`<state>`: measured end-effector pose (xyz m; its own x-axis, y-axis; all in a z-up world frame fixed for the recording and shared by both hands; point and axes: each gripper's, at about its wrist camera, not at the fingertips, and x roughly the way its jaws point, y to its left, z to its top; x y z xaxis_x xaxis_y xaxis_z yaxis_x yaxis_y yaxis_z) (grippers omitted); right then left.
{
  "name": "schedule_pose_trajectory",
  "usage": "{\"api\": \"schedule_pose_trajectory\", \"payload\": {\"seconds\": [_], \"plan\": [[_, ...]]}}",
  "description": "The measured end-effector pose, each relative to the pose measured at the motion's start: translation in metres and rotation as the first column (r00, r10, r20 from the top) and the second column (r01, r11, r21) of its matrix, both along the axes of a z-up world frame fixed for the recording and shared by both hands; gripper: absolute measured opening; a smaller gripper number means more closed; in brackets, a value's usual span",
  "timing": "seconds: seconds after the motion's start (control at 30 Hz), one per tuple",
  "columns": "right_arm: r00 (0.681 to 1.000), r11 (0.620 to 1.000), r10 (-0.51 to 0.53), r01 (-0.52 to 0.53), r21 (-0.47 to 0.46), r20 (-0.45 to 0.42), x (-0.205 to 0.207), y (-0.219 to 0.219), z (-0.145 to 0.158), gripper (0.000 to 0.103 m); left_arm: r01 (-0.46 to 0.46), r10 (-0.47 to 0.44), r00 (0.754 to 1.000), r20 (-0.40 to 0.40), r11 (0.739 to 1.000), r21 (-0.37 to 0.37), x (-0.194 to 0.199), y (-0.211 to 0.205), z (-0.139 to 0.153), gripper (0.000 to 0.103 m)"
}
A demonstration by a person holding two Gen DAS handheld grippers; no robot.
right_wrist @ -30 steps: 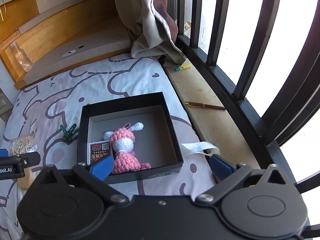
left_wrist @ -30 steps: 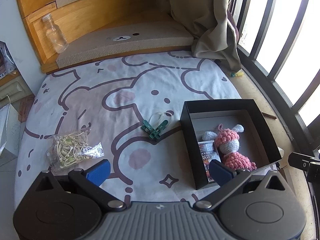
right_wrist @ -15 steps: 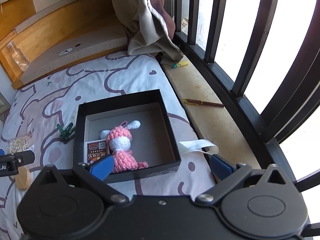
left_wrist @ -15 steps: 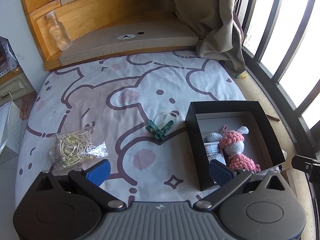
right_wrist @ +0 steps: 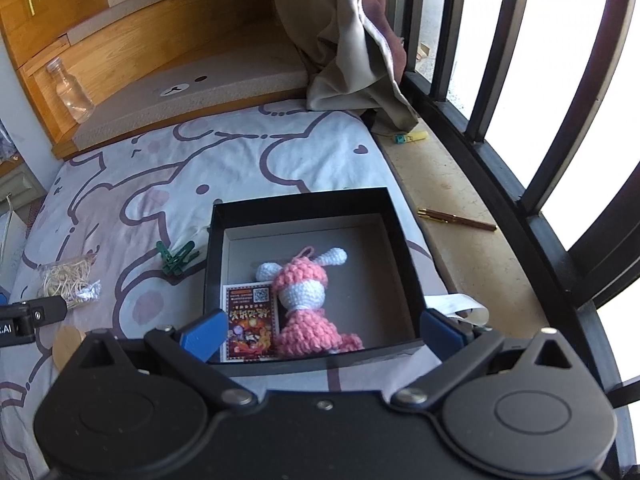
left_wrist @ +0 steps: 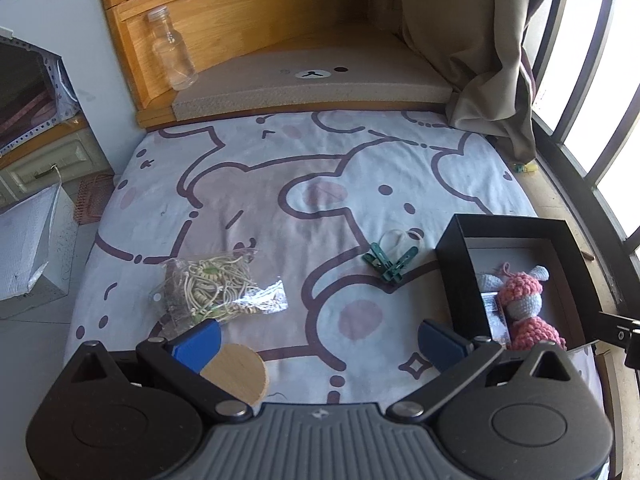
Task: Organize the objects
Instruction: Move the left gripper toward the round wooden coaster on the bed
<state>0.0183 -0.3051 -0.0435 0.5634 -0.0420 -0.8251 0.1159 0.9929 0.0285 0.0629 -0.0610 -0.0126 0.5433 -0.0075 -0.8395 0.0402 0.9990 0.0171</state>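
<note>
Both tongs hang spread wide and empty above the bed [left_wrist: 248,200]. The left tongs [left_wrist: 320,340] hover over a wooden disc [left_wrist: 240,372], near a bag of cords [left_wrist: 216,288] and green clothespins [left_wrist: 390,260]. The right tongs [right_wrist: 320,332] hover over the black box [right_wrist: 304,204] holding a pink crochet doll [right_wrist: 306,300] and a card [right_wrist: 250,322].

Around my work area, by the window

I see a clear bottle [left_wrist: 173,58] upright on the wooden ledge [left_wrist: 256,20], a beige curtain [right_wrist: 344,36] bunched against black window bars [right_wrist: 516,92], and a brown pen [right_wrist: 456,219] lying on the sill [right_wrist: 472,248].
</note>
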Motion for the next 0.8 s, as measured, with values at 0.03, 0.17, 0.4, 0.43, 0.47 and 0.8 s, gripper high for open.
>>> {"api": "schedule_pose_trajectory", "payload": {"seconds": [0.03,0.17,0.4,0.43,0.47,0.8], "plan": [[1.0,1.0,0.008,-0.008,0.001,0.0,0.002,0.004,0.0,0.103,-0.006,0.006,1.0,0.001,1.0,0.001,0.0,0.005,0.0,0.103],[0.999,0.999,0.04,-0.04,0.003,0.003,0.007,0.022,0.0,0.103,-0.032,0.032,0.999,0.005,0.999,0.006,-0.002,0.023,0.002,0.103],[0.996,0.996,0.088,-0.088,0.009,0.008,0.015,0.05,0.001,0.103,-0.07,0.07,0.997,0.015,0.997,0.01,-0.005,0.049,0.007,0.103],[0.996,0.996,0.094,-0.094,0.011,0.01,0.016,0.053,0.001,0.103,-0.075,0.075,0.997,0.016,0.997,0.011,-0.006,0.053,0.008,0.103],[0.995,0.995,0.099,-0.1,0.012,0.011,0.017,0.057,0.001,0.103,-0.079,0.079,0.997,0.017,0.997,0.012,-0.007,0.056,0.008,0.103],[0.99,0.99,0.137,-0.138,0.026,0.033,0.02,0.08,0.005,0.103,-0.116,0.116,0.993,0.02,0.993,0.024,-0.012,0.078,0.011,0.103]]}}
